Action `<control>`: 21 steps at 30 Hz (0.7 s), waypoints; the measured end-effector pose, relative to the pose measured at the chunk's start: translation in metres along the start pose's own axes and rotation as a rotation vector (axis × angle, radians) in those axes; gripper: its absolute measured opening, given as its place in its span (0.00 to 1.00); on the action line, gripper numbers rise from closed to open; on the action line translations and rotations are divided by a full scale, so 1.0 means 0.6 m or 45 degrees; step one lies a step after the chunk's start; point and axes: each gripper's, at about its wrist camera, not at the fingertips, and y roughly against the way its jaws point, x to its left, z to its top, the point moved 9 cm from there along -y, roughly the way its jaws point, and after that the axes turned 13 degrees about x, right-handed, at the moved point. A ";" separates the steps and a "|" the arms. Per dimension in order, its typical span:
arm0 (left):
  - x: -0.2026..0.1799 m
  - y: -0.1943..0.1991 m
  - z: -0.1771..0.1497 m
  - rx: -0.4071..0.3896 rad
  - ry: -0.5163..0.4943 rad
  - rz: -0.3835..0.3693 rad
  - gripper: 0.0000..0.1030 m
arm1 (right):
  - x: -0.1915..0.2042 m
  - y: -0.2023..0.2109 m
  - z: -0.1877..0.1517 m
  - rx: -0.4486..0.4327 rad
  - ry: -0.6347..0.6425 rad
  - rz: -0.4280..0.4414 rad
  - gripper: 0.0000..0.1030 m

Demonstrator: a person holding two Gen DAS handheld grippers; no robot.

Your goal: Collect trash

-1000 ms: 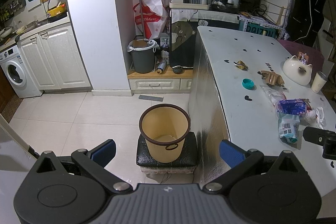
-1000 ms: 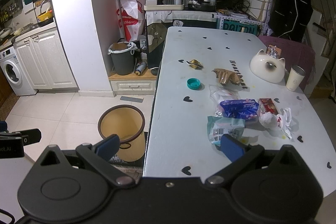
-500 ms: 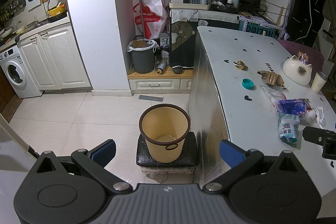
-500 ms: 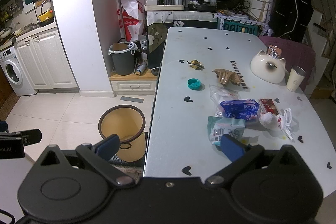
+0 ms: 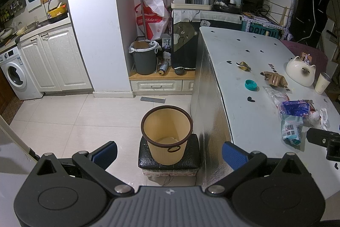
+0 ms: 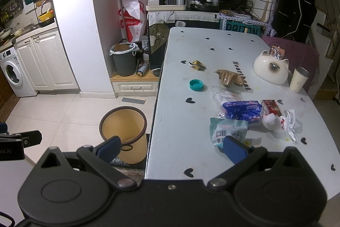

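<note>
Both our grippers are empty, and their fingers stand wide apart: the left gripper [image 5: 169, 151] looks down at the yellow bin [image 5: 166, 133], and the right gripper [image 6: 172, 147] is over the near edge of the tabletop [image 6: 180, 131]. The trash lies in a loose group on the right half of the tabletop, and nothing is in the bin yet, as far as we see its bottom.

We think several things can go wrong. The bin stands on a small black stool [image 5: 169, 160] just beside the tabletop, so a push from the left gripper may tip it. The green wrapper [image 6: 228, 131], the blue packet [image 6: 242, 110], the clear bag [image 6: 226, 95] and the white tissue [image 6: 269, 121] touch or overlap, so one grasp can drag a neighbour off the edge. The cat-shaped bowl [image 6: 271, 69] and the cup [image 6: 298, 80] are probably not trash and must not be taken.

The blue packet reads "Natural", upside down. The tabletop carries "Heartbeat". A red bag [image 6: 131, 24] behind seems to read "Max", but the letters before it are too small for us.
</note>
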 end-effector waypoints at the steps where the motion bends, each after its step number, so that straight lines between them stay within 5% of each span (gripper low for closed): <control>1: 0.000 0.000 0.000 0.000 0.000 0.000 1.00 | 0.000 0.000 0.000 0.000 0.000 0.000 1.00; 21: -0.006 0.007 0.003 0.000 -0.003 -0.003 1.00 | 0.000 -0.003 -0.004 0.001 -0.002 -0.002 1.00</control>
